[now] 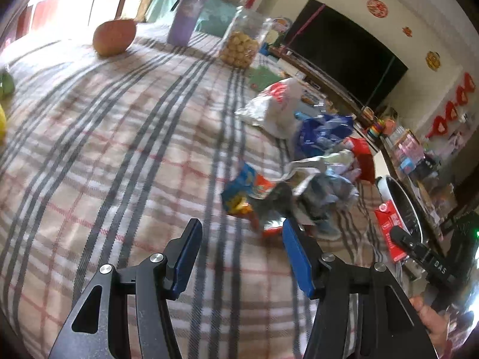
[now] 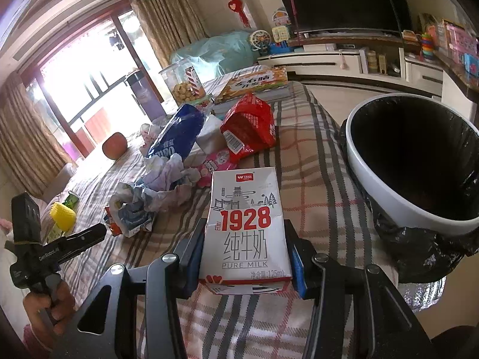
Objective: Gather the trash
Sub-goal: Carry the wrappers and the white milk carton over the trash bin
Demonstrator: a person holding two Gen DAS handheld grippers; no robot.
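White milk carton (image 2: 244,227) reads "1928".

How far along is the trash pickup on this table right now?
Nothing shows as done: the trash bin interior is too dark to read. In hand: the right tool grips a milk carton beside the bin. The left tool is open and empty. Left: the crumpled wrappers and snack bags on the tablecloth.

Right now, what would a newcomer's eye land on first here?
The white-and-red milk carton clamped in the right claw, directly beside the black-lined white trash bin. Next, the heap of crumpled snack wrappers on the plaid tablecloth, just ahead of the open, empty left claw.
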